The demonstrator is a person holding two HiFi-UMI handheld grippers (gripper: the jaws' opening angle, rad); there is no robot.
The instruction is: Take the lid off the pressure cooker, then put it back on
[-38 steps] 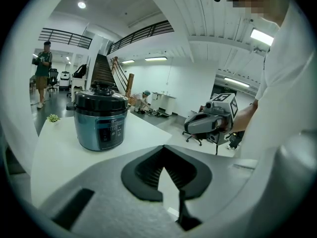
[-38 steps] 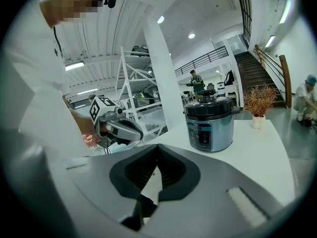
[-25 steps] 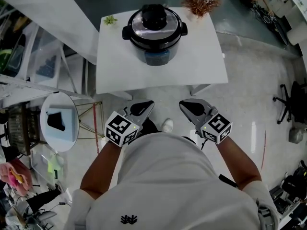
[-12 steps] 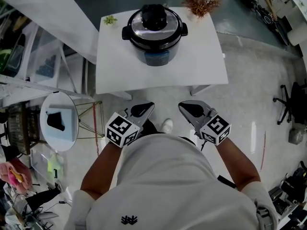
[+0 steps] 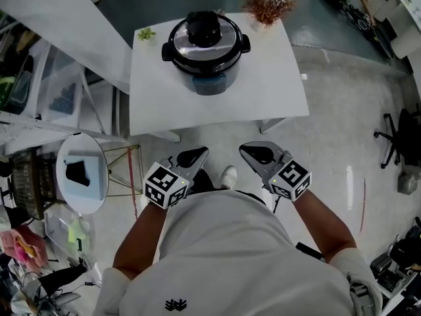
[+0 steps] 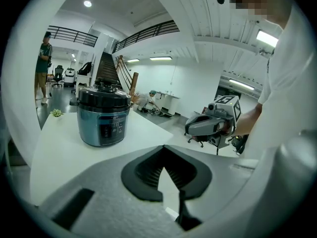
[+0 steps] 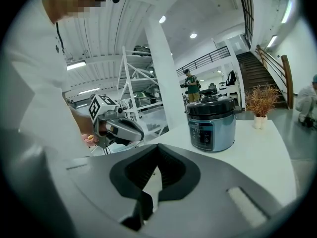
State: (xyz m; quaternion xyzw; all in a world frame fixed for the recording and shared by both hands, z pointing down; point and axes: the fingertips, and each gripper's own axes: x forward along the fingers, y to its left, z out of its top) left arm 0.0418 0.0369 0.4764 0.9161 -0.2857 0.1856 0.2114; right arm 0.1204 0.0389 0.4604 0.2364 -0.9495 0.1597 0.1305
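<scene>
The pressure cooker [image 5: 205, 51] stands at the back of a white table [image 5: 263, 97], with its black-knobbed lid [image 5: 204, 33] seated on top. Both grippers hang over the floor in front of the table's near edge, well short of the cooker. My left gripper [image 5: 197, 154] is shut with nothing in it, and so is my right gripper [image 5: 248, 151]. In the left gripper view the cooker [image 6: 104, 117] stands ahead at the left, beyond the shut left gripper [image 6: 163, 150]. In the right gripper view the cooker [image 7: 212, 124] stands ahead at the right of the shut right gripper [image 7: 157, 148].
A small green plant [image 5: 146, 34] and a dried reddish plant [image 5: 265, 4] sit at the table's back corners. A round side table [image 5: 82, 173] and shelving stand at the left, an office chair [image 5: 398, 137] at the right. A person [image 6: 44, 66] stands far off.
The head view has shifted a little, so the table sits slightly higher and further left in the picture. Cooker, lid and both grippers have kept their places.
</scene>
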